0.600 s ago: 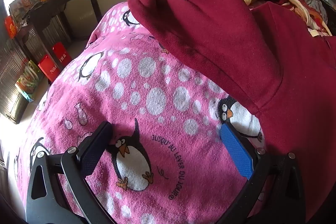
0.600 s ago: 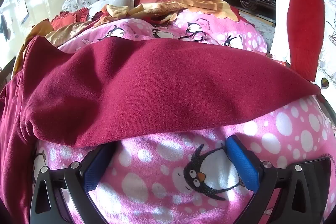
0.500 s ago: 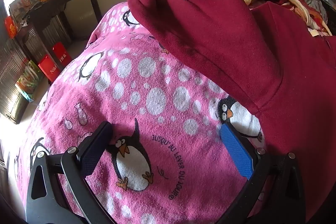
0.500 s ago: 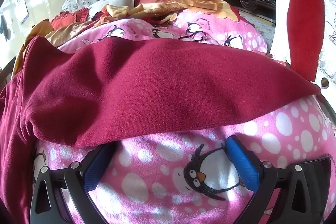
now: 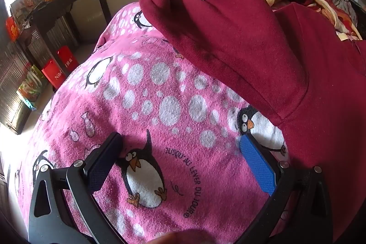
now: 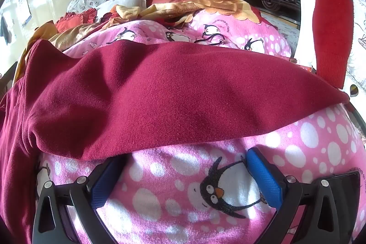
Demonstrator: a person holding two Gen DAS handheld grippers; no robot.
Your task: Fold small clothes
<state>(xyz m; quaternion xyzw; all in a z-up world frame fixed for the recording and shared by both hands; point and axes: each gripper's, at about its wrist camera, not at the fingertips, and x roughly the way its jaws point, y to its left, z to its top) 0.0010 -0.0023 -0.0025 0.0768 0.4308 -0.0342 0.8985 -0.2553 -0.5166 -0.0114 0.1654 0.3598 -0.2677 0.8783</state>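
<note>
A dark red sweatshirt (image 5: 286, 61) lies spread on a pink penguin blanket (image 5: 160, 95). In the left wrist view one sleeve stretches to the upper left. My left gripper (image 5: 180, 141) is open and empty over the blanket, with the sweatshirt's hem just right of its blue right finger. In the right wrist view the other sleeve (image 6: 171, 97) lies across the frame. My right gripper (image 6: 185, 157) is open and empty, just below that sleeve's near edge, over the blanket (image 6: 183, 186).
Pillows and crumpled yellow and red cloths (image 6: 173, 8) lie at the head of the bed. A dark wooden table (image 5: 66, 8) and red bags (image 5: 59, 68) stand on the floor to the left. A red cloth (image 6: 331, 15) hangs at the right.
</note>
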